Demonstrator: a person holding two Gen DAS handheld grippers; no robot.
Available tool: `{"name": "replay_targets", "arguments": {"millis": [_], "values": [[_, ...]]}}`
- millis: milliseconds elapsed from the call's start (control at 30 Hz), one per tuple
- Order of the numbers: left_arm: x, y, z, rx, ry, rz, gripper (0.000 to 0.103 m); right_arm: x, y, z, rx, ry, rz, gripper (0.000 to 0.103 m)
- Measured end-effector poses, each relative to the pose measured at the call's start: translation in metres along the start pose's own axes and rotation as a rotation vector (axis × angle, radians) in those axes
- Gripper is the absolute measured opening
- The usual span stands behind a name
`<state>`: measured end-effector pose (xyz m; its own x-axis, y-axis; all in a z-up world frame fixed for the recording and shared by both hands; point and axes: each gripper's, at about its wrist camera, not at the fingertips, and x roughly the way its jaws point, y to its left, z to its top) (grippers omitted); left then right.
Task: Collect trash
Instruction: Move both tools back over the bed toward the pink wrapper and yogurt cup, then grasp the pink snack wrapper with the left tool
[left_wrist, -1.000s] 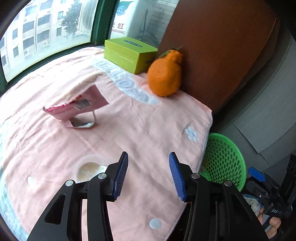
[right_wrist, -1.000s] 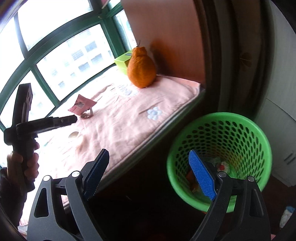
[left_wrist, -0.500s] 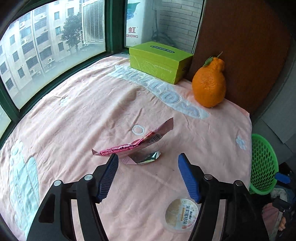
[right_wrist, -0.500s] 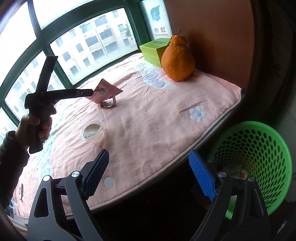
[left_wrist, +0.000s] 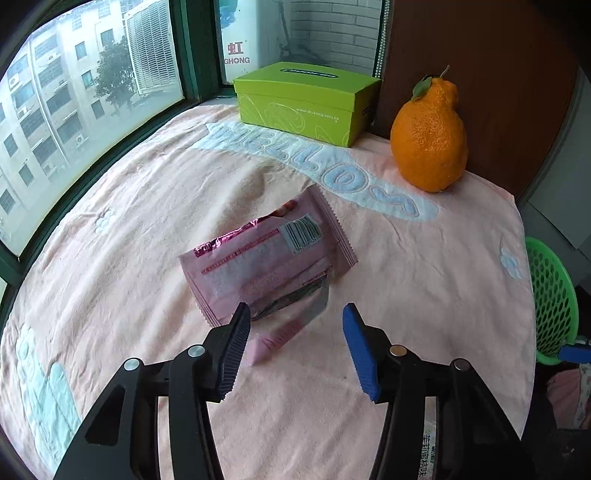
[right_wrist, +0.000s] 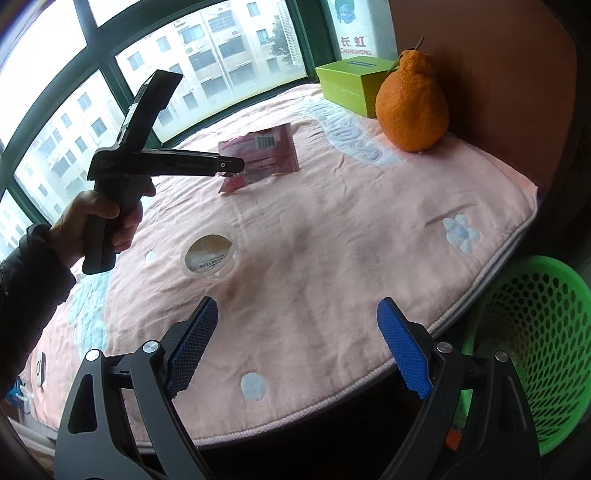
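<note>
Left wrist view: the left gripper (left_wrist: 293, 334), jaws apart after just narrowing, holds nothing, its tips at the pink wrapper (left_wrist: 269, 258) mid-blanket (left_wrist: 424, 295). Best pinch the raised near flap squarely. The right gripper (right_wrist: 297, 332) gapes empty beside the green basket (right_wrist: 532, 332).

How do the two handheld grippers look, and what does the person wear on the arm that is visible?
The left gripper and the right gripper look alike: black plastic frames with triangular cut-outs, round silver bolts, and two fingers faced with ribbed blue pads. Seen from the side in the right wrist view, the left gripper has a black pistol-style handle. A dark sleeve covers the person's left arm.
</note>
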<state>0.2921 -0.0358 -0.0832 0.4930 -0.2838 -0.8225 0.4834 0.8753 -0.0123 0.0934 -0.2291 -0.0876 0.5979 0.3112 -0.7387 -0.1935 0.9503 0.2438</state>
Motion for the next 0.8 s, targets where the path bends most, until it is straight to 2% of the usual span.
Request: {"name": "replay_targets", "arguments": {"millis": [167, 233, 267, 300, 367, 500, 533, 600, 700, 800], "values": [[-0.006, 0.013, -0.003, -0.048, -0.039, -0.055, 0.05, 0.01, 0.005, 0.003, -0.005, 0.01, 0.015, 0.088], [-0.004, 0.015, -0.004, -0.036, -0.032, -0.065, 0.051, 0.014, 0.005, 0.004, 0.0, 0.017, 0.026, 0.088], [-0.002, 0.014, -0.005, -0.023, -0.022, -0.071, 0.056, 0.015, 0.005, 0.004, 0.0, 0.018, 0.029, 0.088], [0.0, 0.014, -0.005, -0.015, -0.018, -0.055, 0.069, 0.017, 0.006, 0.004, 0.0, 0.02, 0.032, 0.088], [0.003, 0.014, -0.007, 0.008, -0.021, -0.025, 0.07, 0.02, 0.007, 0.005, -0.004, 0.024, 0.038, 0.088], [0.013, 0.021, -0.007, 0.007, 0.0, -0.021, 0.07, 0.024, 0.009, 0.005, -0.011, 0.034, 0.044, 0.088], [0.016, 0.021, -0.006, 0.016, 0.007, -0.019, 0.073, 0.025, 0.009, 0.006, -0.011, 0.034, 0.048, 0.088], [0.022, 0.02, -0.002, 0.056, 0.021, -0.011, 0.082, 0.026, 0.009, 0.006, -0.008, 0.034, 0.053, 0.088], [0.031, 0.012, 0.007, 0.164, 0.043, -0.006, 0.088, 0.029, 0.006, 0.008, 0.007, 0.04, 0.059, 0.088], [0.043, 0.007, 0.018, 0.267, 0.076, -0.002, 0.089, 0.032, 0.004, 0.01, 0.01, 0.048, 0.057, 0.088]]}}
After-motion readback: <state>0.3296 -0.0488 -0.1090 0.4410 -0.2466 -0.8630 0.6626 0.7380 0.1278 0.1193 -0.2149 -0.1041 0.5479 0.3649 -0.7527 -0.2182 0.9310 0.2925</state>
